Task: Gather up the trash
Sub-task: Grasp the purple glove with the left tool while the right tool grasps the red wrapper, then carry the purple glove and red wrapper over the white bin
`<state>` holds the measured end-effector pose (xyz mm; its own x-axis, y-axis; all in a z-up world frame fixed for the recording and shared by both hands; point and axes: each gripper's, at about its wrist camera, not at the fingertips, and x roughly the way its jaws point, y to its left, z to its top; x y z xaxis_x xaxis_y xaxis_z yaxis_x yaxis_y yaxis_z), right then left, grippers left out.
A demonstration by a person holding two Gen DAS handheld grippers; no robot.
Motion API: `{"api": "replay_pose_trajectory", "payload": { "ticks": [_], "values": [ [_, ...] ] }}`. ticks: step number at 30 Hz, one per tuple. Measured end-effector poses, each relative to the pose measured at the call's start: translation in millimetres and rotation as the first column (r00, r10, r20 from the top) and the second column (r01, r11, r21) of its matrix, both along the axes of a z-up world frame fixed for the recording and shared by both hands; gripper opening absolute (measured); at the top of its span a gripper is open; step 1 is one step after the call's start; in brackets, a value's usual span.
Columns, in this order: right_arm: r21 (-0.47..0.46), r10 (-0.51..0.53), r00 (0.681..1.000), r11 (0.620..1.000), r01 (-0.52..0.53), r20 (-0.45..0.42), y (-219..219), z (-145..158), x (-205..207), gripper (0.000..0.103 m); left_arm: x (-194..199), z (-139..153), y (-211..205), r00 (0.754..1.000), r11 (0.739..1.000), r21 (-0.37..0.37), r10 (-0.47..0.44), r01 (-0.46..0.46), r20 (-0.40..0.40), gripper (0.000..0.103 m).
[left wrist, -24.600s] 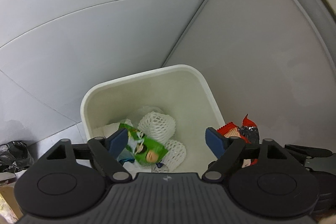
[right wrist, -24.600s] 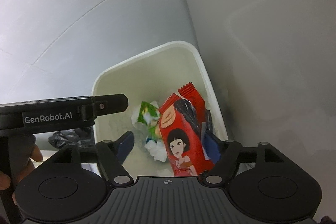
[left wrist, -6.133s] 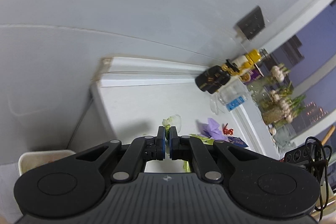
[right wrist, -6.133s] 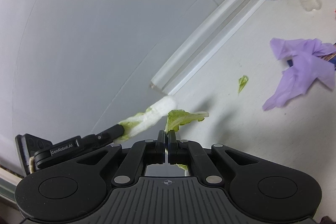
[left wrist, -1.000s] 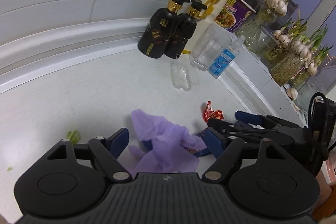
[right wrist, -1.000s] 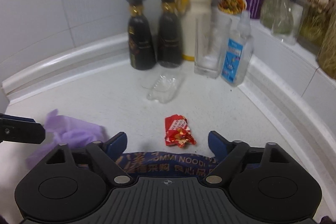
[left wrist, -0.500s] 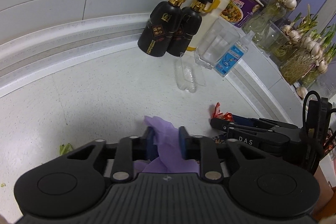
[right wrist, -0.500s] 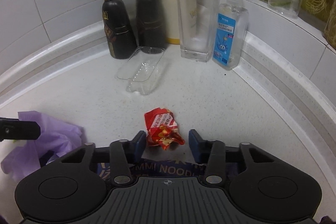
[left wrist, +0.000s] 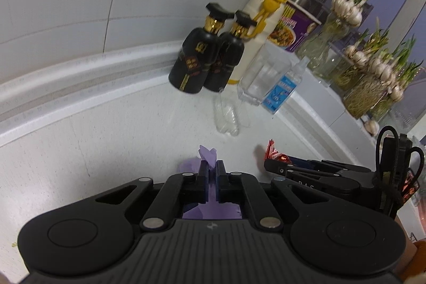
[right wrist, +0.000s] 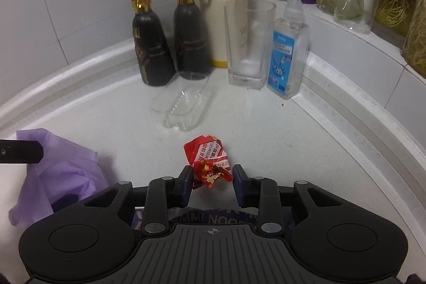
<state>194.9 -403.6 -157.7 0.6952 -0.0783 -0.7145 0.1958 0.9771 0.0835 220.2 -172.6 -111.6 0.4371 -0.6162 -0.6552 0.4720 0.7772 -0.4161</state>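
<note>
- while half a second back it was only half closed, the left gripper (left wrist: 210, 172) now pinches the purple glove (left wrist: 208, 154) tight, bottom centre.
- right gripper (right wrist: 212, 180) narrowed further, jaws flanking the red wrapper (right wrist: 209, 160) at lower centre, contact unclear.

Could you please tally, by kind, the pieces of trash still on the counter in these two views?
Purple plastic glove, pinched in the left gripper: 1
Red crumpled wrapper, between the right gripper's open jaws: 1
Blue noodle packet under the right gripper: 1
Clear plastic tray: 1
Total: 4
</note>
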Motion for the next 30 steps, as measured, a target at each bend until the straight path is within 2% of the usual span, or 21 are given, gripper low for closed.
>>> {"api": "replay_pose_trajectory", "payload": {
  "ticks": [8, 22, 30],
  "values": [
    [-0.017, 0.004, 1.0, 1.0, -0.003, 0.027, 10.9, 19.3, -10.0, 0.03, -6.3, 20.1, 10.9, 1.0, 0.998, -0.057, -0.001, 0.003, 0.028, 0.003],
    [0.011, 0.007, 0.997, 1.0, -0.008, 0.075, 38.6, 51.3, -34.9, 0.03, -24.2, 56.0, 39.8, 0.995, 0.991, -0.136, 0.008, 0.005, 0.096, 0.002],
    [0.024, 0.024, 0.997, 0.999, -0.026, 0.071, 61.9, 57.4, -48.0, 0.03, -35.9, 65.7, 66.3, 0.994, 0.986, -0.166, 0.035, -0.017, 0.105, 0.002]
  ]
}}
